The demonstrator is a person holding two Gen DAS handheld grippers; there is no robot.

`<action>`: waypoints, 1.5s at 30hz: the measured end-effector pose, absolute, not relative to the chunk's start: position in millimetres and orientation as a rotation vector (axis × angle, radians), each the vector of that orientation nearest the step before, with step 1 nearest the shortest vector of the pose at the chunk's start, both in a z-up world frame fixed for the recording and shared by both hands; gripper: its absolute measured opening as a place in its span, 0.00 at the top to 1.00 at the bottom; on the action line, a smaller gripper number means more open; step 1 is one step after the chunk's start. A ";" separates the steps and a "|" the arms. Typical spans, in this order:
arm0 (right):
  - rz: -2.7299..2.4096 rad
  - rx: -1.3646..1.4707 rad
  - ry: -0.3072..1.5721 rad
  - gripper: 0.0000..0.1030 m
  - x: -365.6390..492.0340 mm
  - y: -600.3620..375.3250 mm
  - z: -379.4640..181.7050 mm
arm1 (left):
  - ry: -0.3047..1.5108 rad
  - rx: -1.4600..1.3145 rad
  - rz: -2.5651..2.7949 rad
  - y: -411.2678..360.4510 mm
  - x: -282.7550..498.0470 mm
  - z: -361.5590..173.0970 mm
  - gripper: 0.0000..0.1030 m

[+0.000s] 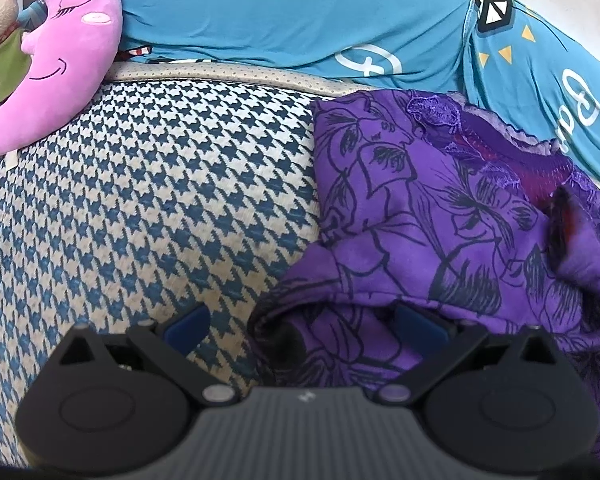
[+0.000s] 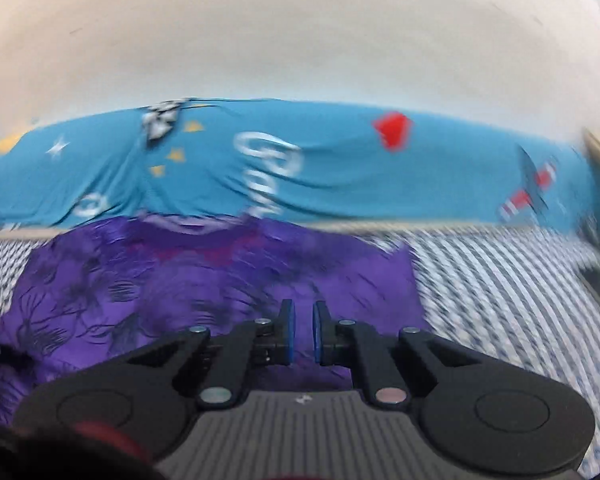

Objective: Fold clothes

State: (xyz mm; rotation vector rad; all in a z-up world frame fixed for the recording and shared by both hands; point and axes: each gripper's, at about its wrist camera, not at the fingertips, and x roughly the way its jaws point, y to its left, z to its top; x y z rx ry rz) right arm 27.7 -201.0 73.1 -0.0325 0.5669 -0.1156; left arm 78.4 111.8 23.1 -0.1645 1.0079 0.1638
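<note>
Purple floral garment lies bunched at right of the left view on the houndstooth cover. Left gripper gapes wide around its near hem. Right gripper, nearly closed, holds nothing. Likely mid-fold; next, pinching that hem.

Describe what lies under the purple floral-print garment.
The purple floral-print garment lies on a blue-and-white houndstooth cover. Its far edge overlaps a beige border strip. Anything directly beneath the cloth is covered from view.
</note>
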 end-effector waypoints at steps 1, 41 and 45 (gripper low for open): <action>-0.127 -0.008 0.571 0.86 24.6 -208.6 75.1 | 1.007 -0.163 0.164 111.6 77.9 23.5 0.00; 0.144 -0.536 0.438 0.92 58.9 -111.1 19.0 | 1.034 -0.183 0.150 113.8 77.4 16.2 0.00; 0.046 -0.385 0.424 0.93 50.3 -142.9 39.8 | 1.031 -0.178 0.153 113.2 77.6 16.0 0.00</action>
